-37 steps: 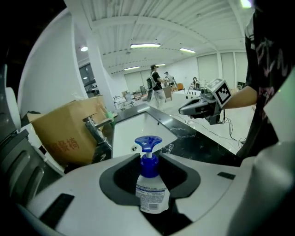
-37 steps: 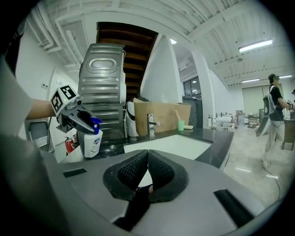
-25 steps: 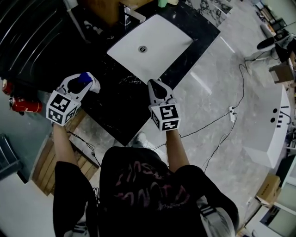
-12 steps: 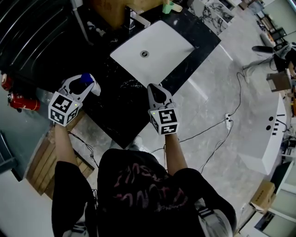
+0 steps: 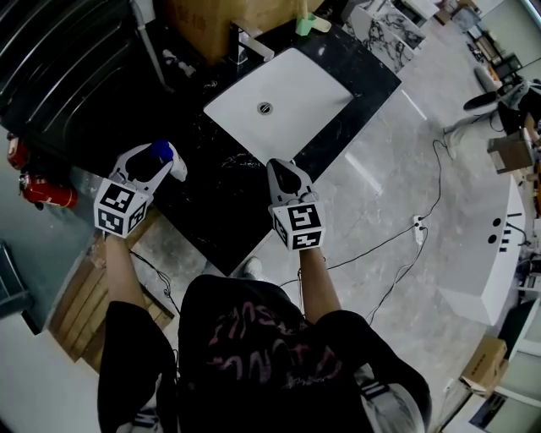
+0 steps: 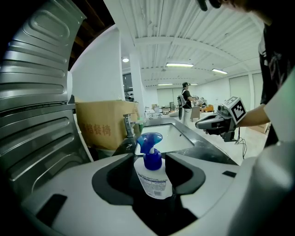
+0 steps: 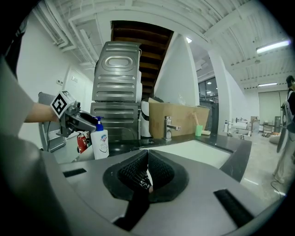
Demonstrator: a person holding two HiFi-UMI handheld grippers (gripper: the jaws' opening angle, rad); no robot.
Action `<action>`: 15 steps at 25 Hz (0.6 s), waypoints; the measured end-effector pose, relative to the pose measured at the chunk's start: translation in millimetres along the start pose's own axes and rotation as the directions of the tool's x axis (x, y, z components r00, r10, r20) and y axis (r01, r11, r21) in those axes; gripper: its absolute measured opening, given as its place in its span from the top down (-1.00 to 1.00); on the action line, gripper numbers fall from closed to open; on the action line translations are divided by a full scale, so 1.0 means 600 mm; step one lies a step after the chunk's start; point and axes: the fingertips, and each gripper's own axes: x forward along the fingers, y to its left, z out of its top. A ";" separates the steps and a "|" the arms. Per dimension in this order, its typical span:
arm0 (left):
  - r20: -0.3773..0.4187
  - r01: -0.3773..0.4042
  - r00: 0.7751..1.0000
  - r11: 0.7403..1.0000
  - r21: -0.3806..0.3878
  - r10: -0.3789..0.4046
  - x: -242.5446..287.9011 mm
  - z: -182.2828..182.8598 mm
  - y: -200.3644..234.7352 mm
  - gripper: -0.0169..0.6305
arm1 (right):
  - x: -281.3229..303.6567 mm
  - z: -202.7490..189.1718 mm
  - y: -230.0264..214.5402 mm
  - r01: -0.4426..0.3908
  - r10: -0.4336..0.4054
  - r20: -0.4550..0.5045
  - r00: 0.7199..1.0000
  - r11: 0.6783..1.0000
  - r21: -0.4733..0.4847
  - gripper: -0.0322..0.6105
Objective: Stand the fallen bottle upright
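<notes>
A white pump bottle [image 6: 154, 182] with a blue pump head stands upright at the left end of the black counter [image 5: 215, 199]; it also shows as the bottle [image 7: 99, 144] in the right gripper view. My left gripper [image 5: 156, 153] reaches around it at pump height, and its jaws are opening, the bottle between them with the pads drawn off its sides. My right gripper [image 5: 284, 167] hovers over the counter's front edge near the sink, shut with nothing between its jaws.
A white sink [image 5: 296, 80] is set in the counter, with a chrome faucet [image 5: 247, 40] and a green cup [image 5: 304, 24] behind it. A cardboard box [image 5: 203, 15] stands at the back. A red fire extinguisher [image 5: 40, 193] lies on the floor at left. Cables run across the floor at right.
The left gripper's jaws have spread apart around the upright bottle. Both hands have stayed almost in place.
</notes>
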 end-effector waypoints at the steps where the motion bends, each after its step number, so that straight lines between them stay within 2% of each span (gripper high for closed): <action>1: 0.005 -0.010 1.000 1.000 -0.008 0.010 -0.005 -0.001 0.000 0.25 | 0.000 0.002 0.001 -0.002 0.002 0.003 1.000 1.000 0.000 0.86; 9: 0.060 -0.130 0.989 0.987 -0.095 0.136 -0.058 0.000 -0.010 0.28 | -0.010 0.021 0.013 -0.016 0.016 0.041 0.999 1.000 0.006 0.86; 11: 0.071 -0.164 0.982 0.979 -0.117 0.173 -0.072 -0.002 -0.017 0.34 | -0.016 0.025 0.019 -0.023 0.022 0.054 0.998 1.000 0.011 0.86; 15: 0.130 -0.215 0.961 0.955 -0.205 0.244 -0.101 0.005 -0.034 0.63 | -0.027 0.029 0.028 -0.031 0.030 0.069 0.997 0.999 0.015 0.86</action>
